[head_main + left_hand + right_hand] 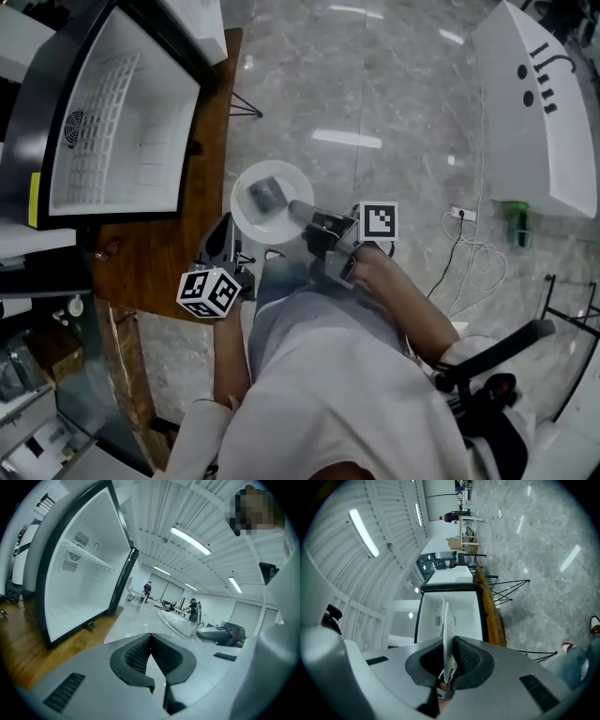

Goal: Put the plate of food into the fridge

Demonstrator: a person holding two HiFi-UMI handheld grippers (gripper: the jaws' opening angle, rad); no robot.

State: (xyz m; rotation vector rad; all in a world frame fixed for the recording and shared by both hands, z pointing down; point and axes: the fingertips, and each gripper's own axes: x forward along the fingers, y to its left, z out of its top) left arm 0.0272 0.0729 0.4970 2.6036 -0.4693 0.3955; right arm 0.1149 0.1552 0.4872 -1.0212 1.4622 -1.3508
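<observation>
A white plate (pixel 267 202) with a dark piece of food (pixel 266 193) hangs above the marble floor, just off the wooden table's (pixel 178 253) edge. My right gripper (pixel 305 214) is shut on the plate's near rim. In the right gripper view the plate (pixel 445 625) shows edge-on between the pads of that gripper (pixel 447 656). Beyond it stands the open fridge (pixel 450 613). The fridge (pixel 122 122) sits on the table at the upper left, its white inside bare. My left gripper (pixel 225 248) is shut and holds nothing, left of the plate. Its jaws (pixel 150 644) meet with the fridge (pixel 79 583) at their left.
The fridge's black door frame (pixel 202 70) lies near the plate's far side. A white machine (pixel 534 103) stands at the right, with cables (pixel 469 248) and a green thing (pixel 516 225) on the floor. A black stand (pixel 497 366) is at the lower right. People stand far off (pixel 193 609).
</observation>
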